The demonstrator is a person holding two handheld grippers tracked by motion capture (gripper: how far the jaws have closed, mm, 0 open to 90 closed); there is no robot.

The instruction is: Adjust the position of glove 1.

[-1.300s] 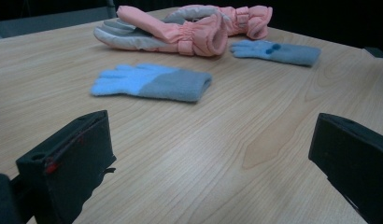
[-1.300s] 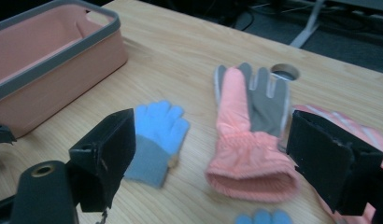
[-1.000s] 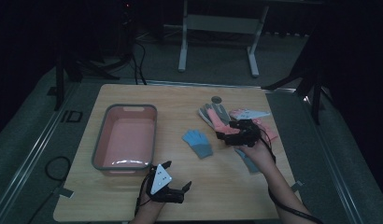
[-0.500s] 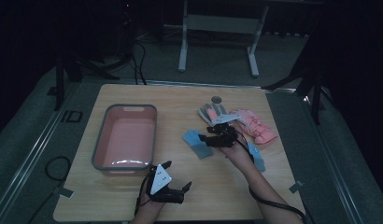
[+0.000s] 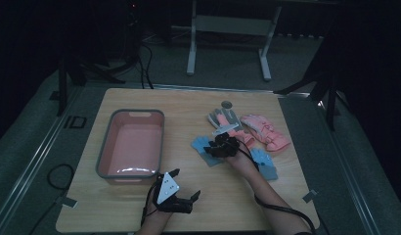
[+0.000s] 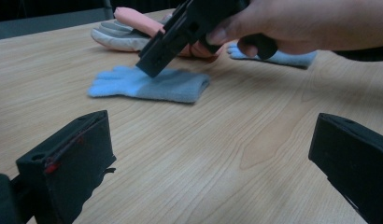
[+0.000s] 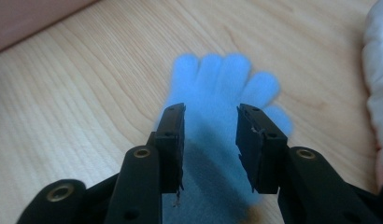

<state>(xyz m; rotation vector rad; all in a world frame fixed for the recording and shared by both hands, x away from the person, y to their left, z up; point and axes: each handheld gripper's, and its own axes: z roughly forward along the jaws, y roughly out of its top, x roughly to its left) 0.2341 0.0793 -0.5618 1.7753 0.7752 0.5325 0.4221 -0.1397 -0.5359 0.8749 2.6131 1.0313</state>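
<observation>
I see a wooden table [image 5: 140,105] from above, in dim light. My right gripper [image 5: 219,147] is lowered over a blue glove [image 5: 202,147] that lies flat near the middle of the table. In the right gripper view, its two black jaws stand partly spread, one over each side of the glove's palm, with the glove's fingers [image 7: 217,74] fanned out beyond them. The jaws have just been closing, and the glove lies under the gap between them. I cannot tell whether the tips touch the fabric yet, and the pads are not pressing on it.

In the left gripper view, the right gripper comes down at a slant, its tip at the top of the blue glove, held in a hand [image 6: 292,23].

My left gripper [image 5: 176,198] rests near the table's front edge, well apart from the glove. Its jaws are spread wide with only bare wood between them.

A second blue glove [image 5: 267,164] lies just to the right of my right hand. A pink glove [image 5: 267,132] and a grey glove [image 5: 223,117] lie just behind the right gripper. A pink tub with a grey rim [image 5: 103,156] stands on the left part of the table, near my left gripper.
</observation>
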